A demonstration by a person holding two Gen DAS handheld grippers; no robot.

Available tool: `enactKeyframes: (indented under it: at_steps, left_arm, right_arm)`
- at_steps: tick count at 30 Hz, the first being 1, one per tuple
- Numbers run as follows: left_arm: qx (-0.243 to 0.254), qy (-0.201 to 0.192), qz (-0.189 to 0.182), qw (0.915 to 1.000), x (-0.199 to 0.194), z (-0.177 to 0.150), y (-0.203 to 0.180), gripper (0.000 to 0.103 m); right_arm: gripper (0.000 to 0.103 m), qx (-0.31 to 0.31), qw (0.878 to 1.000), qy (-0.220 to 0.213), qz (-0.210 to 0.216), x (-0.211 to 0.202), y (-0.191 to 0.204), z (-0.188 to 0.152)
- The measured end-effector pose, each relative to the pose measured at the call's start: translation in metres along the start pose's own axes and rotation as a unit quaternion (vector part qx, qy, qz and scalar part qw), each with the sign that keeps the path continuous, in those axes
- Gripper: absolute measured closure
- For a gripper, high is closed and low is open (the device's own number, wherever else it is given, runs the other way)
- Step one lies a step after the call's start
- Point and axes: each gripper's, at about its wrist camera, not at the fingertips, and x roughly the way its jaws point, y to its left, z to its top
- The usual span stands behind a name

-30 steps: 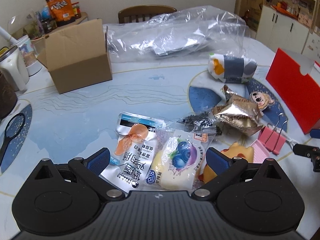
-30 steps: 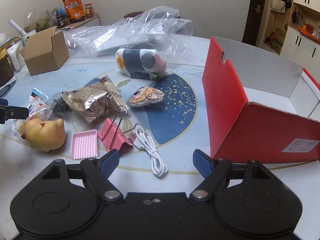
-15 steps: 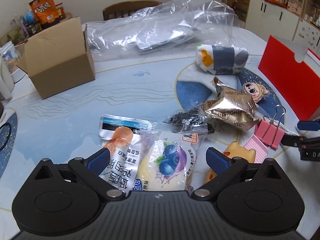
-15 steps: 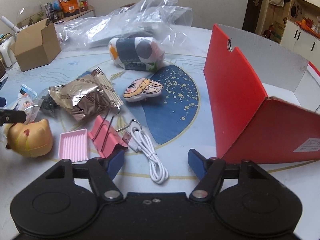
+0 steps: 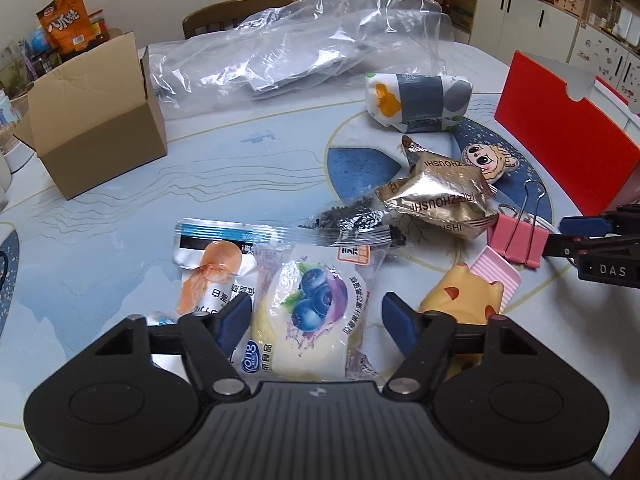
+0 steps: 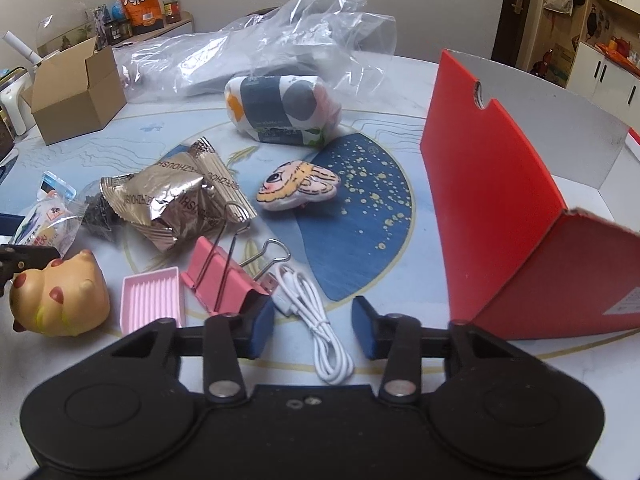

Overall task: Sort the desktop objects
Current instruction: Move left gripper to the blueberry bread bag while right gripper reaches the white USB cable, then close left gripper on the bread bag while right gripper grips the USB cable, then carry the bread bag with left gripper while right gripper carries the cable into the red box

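My left gripper [image 5: 317, 318] is open, its fingers on either side of a blueberry bread packet [image 5: 312, 320] on the table. A carrot snack pouch [image 5: 208, 276] lies to its left and a yellow squishy toy [image 5: 460, 304] to its right. My right gripper [image 6: 313, 326] is open around a coiled white USB cable [image 6: 316, 320], with a pink binder clip [image 6: 224, 280] beside its left finger. A gold foil packet [image 6: 168, 204], a pink tray [image 6: 154, 306], a plush face [image 6: 298, 190] and a patterned tissue pack [image 6: 280, 114] lie further out.
An open red box [image 6: 492, 208] stands at the right. An open cardboard box [image 5: 96, 120] stands at the far left. Crumpled clear plastic [image 5: 300, 48] covers the back of the table. A chair [image 5: 236, 10] and cabinets [image 5: 552, 20] are behind.
Both grippers have moved forward and lower. The left now straddles the blueberry packet and its jaws have narrowed. The right has closed in around the white cable and its jaws have narrowed.
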Motion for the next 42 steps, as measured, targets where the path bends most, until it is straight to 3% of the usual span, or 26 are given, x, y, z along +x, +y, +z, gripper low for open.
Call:
enactKeyframes:
  at_steps: [6, 9, 13, 31, 42]
  left_arm:
    - [-0.008, -0.001, -0.008, 0.9999, 0.0, 0.001, 0.004, 0.033]
    - [-0.001, 0.002, -0.007, 1.0, 0.002, 0.0, 0.003, 0.044]
    - [0.0, 0.0, -0.005, 1.0, 0.001, 0.0, 0.002, 0.049]
    - [-0.032, -0.014, 0.03, 0.9989, -0.039, 0.006, -0.008, 0.052]
    - [-0.035, -0.044, 0.015, 0.9983, -0.09, 0.028, -0.045, 0.052]
  right_arm:
    - [0.081, -0.005, 1.0, 0.004, 0.001, 0.0, 0.003, 0.002]
    - [0.085, 0.0, 1.0, 0.008, -0.001, -0.002, 0.002, 0.002]
    - [0.091, 0.015, 1.0, 0.008, -0.003, -0.007, -0.001, -0.001]
    - [0.092, 0.027, 0.999, -0.016, 0.038, -0.063, -0.023, 0.01]
    - [0.092, 0.022, 0.996, -0.059, 0.066, -0.118, -0.053, 0.045]
